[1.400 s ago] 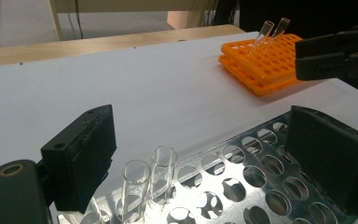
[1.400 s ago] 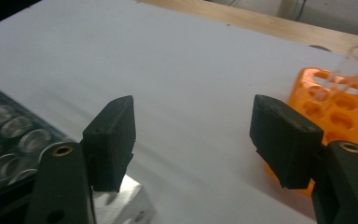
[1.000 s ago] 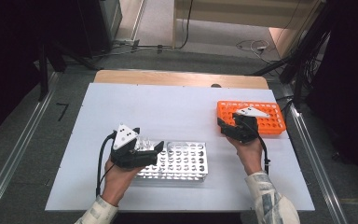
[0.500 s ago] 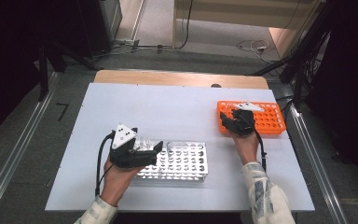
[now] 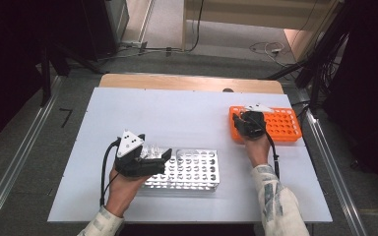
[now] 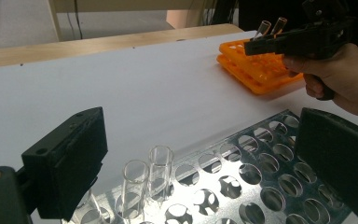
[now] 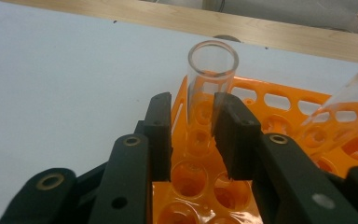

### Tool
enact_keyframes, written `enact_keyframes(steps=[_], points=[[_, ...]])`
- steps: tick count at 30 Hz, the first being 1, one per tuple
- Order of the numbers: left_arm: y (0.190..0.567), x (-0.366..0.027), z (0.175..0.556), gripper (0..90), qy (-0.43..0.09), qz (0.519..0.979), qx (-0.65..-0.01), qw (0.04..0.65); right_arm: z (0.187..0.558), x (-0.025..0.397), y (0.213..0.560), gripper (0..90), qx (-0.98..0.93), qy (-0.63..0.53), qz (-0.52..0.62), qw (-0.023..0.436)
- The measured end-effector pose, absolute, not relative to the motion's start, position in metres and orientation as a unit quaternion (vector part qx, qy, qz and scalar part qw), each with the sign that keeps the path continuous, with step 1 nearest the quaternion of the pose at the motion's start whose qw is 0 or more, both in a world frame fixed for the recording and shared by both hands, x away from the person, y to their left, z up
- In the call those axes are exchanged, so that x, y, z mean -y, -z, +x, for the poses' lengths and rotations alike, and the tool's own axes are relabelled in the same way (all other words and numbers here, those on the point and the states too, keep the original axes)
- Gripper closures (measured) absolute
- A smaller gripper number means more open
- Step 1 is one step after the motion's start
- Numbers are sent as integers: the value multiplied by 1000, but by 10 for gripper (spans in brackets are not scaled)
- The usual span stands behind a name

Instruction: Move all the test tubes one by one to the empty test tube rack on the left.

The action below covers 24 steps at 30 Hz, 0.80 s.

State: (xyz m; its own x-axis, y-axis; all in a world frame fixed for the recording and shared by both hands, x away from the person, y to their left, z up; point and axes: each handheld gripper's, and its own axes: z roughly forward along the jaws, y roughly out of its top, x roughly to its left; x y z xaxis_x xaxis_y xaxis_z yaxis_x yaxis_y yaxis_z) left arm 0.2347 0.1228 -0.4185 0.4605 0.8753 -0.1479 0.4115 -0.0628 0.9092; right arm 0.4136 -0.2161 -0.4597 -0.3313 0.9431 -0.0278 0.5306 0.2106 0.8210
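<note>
Tube point(image 7: 212, 74) sits between the right hand-held gripper point(image 7: 193, 135) jaws, narrow but maybe not gripping; left hand-held gripper point(image 6: 205, 154) wide over metal rack point(image 6: 242, 182).

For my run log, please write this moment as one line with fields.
left gripper: open, over metal rack | right gripper: closing around glass tube in orange rack | grip: cannot tell
</note>
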Motion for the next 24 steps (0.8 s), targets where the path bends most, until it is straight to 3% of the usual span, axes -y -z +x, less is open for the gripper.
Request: enact_keyframes(steps=[6, 24], points=[[419, -123, 235, 27, -229, 691, -466, 503, 416, 216, 460, 727, -724, -367, 512, 281], [420, -120, 236, 27, -225, 695, -467, 498, 392, 224, 423, 729, -729, -391, 486, 281]])
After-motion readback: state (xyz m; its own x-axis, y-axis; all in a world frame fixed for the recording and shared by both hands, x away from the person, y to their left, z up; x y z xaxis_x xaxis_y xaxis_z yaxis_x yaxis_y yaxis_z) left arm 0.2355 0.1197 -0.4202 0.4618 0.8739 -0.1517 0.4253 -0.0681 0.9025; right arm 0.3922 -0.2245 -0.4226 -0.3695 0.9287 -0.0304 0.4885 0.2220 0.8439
